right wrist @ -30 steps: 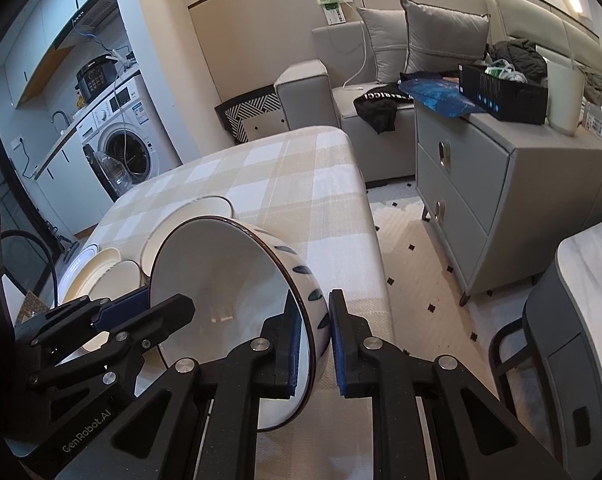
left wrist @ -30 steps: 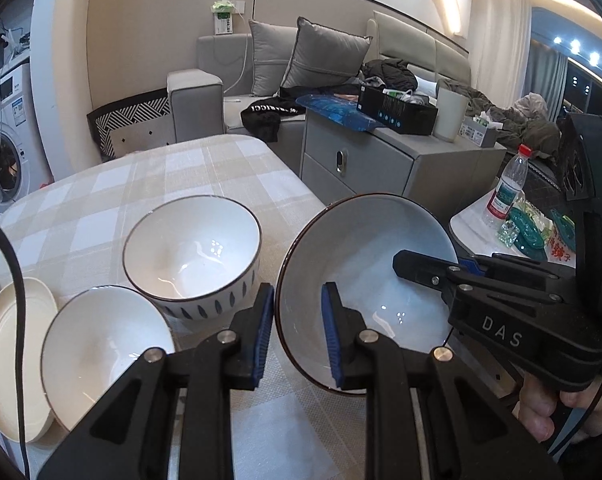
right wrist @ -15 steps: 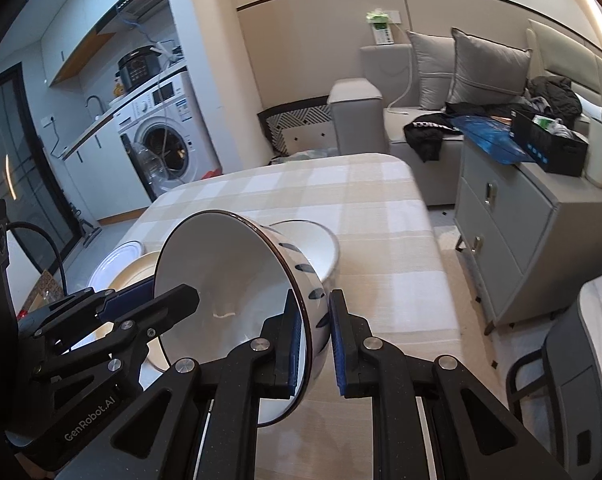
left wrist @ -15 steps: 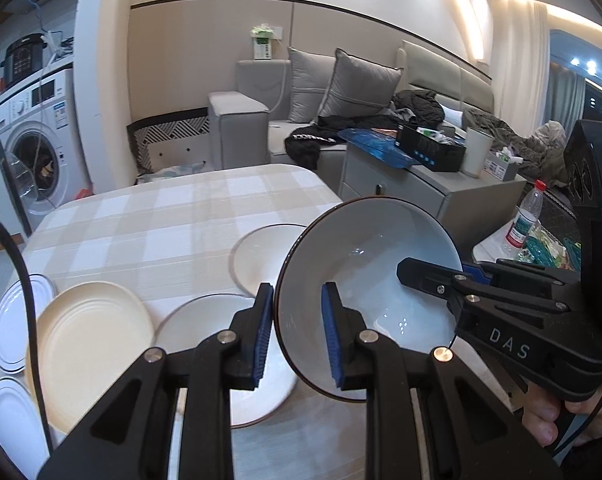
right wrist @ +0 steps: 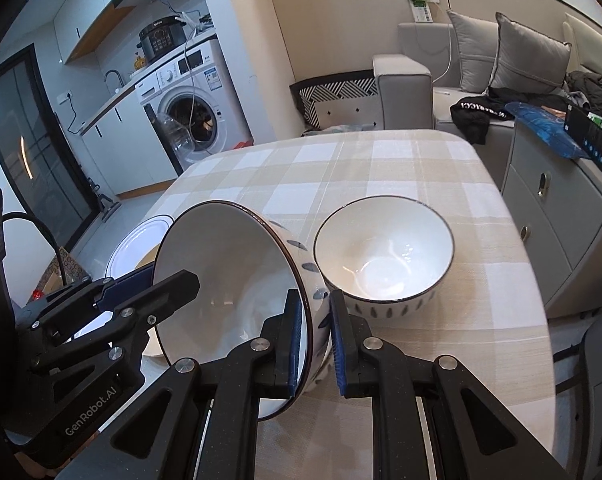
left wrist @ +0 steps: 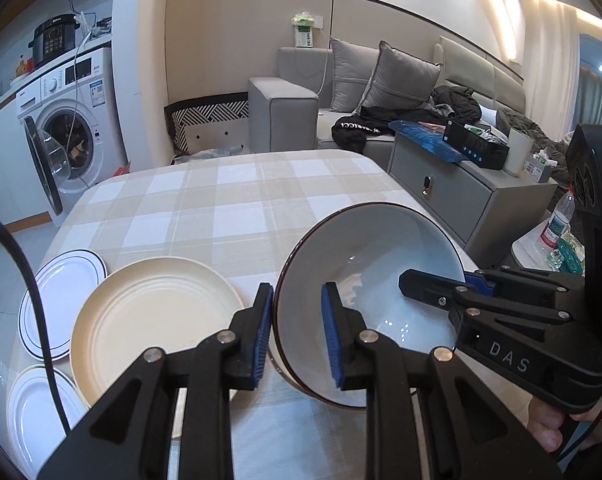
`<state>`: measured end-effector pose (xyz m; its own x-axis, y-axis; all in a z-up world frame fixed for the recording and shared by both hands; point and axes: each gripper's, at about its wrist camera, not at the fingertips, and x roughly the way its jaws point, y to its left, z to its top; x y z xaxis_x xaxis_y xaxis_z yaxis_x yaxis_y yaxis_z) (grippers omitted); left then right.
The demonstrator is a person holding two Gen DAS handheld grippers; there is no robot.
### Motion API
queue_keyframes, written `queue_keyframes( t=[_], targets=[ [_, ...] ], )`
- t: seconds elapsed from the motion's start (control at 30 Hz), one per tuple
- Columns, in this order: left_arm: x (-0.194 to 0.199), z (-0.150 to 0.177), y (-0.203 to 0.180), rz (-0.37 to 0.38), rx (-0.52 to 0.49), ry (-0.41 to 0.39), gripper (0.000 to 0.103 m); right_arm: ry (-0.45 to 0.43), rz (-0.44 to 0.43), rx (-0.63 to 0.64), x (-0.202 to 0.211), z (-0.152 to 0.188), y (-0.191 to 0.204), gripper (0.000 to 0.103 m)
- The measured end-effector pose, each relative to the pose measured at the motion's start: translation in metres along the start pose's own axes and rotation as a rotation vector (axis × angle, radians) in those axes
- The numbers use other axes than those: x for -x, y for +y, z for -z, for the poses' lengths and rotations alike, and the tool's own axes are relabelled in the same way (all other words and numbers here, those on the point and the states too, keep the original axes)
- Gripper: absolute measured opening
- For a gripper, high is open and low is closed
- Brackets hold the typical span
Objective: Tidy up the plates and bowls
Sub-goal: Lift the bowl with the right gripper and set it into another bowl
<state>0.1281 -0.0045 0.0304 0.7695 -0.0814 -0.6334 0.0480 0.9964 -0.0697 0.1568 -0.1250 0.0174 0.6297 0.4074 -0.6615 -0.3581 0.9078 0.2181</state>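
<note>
Both grippers hold one white bowl with a dark rim and blue leaf marks (left wrist: 381,280) (right wrist: 237,280), tilted on its side above the checked table. My left gripper (left wrist: 295,332) is shut on its left rim. My right gripper (right wrist: 315,336) is shut on its right rim. A second bowl of the same pattern (right wrist: 383,252) stands upright on the table just right of the held bowl. A cream plate (left wrist: 153,316) and two white plates with dark rims (left wrist: 61,300) (left wrist: 33,412) lie on the table at the left.
The table with the beige checked cloth (left wrist: 237,200) stretches ahead. A grey cabinet (right wrist: 557,216) stands past its right edge, a grey sofa (left wrist: 301,108) behind it, and a washing machine with an open door (left wrist: 65,132) at the far left.
Both grippers have swung left with the bowl held between them. The plates at the left have come further into the left view, and the second bowl now shows in the right view.
</note>
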Motion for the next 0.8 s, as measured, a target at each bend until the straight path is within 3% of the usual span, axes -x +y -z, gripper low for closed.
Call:
queue_keyframes(
  t=[0.3,0.8],
  targets=[
    [-0.018,0.001,0.011,0.016,-0.005,0.052,0.022,0.087,0.002,-0.013,-0.029,-0.005,-0.002,0.014],
    [-0.03,0.008,0.017,0.061,0.008,0.097,0.022,0.1,0.032,0.043,-0.033,-0.003,-0.007,0.016]
  ],
)
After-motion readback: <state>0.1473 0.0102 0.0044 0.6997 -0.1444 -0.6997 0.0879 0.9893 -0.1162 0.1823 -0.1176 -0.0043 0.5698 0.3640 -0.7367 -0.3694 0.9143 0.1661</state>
